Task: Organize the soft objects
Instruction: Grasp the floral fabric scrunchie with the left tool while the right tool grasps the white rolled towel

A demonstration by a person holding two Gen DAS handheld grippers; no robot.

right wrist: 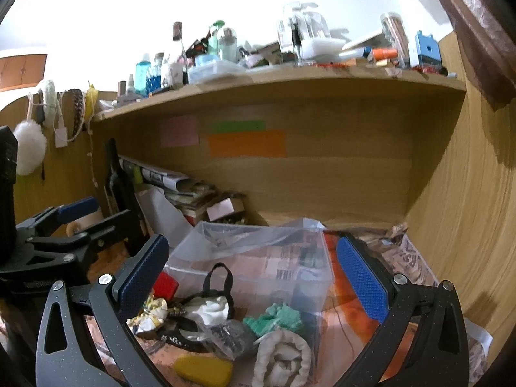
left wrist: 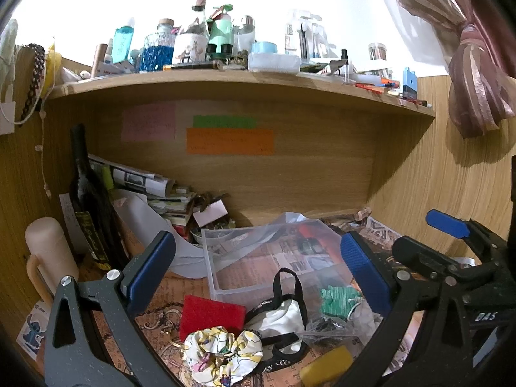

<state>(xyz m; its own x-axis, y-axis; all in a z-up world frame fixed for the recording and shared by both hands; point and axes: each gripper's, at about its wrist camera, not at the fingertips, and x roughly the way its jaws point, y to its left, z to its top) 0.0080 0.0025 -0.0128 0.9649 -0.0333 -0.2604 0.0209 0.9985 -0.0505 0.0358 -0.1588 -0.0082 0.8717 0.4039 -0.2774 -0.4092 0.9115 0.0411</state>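
Observation:
A clear plastic bin [left wrist: 225, 267] [right wrist: 258, 267] stands on the desk, with a thin plastic bag draped in it. In front of it lie a red sponge [left wrist: 211, 314] [right wrist: 165, 285], a floral scrunchie [left wrist: 222, 354] [right wrist: 151, 314], a black-and-white pouch [left wrist: 283, 319] [right wrist: 206, 306], a green knit piece [left wrist: 337, 300] [right wrist: 277, 317], a yellow sponge [left wrist: 327, 366] [right wrist: 203, 369] and a rolled white cloth [right wrist: 282, 358]. My left gripper [left wrist: 258, 274] is open above them. My right gripper [right wrist: 254, 274] is open too, and it shows in the left wrist view [left wrist: 448, 225].
A dark wine bottle [left wrist: 88, 206] and a cream thermos [left wrist: 50, 251] stand at the left. Papers and small boxes [left wrist: 167, 200] pile behind the bin. A cluttered shelf [left wrist: 245, 80] runs overhead. Wooden walls close in left and right. Newspaper [right wrist: 409, 264] covers the desk.

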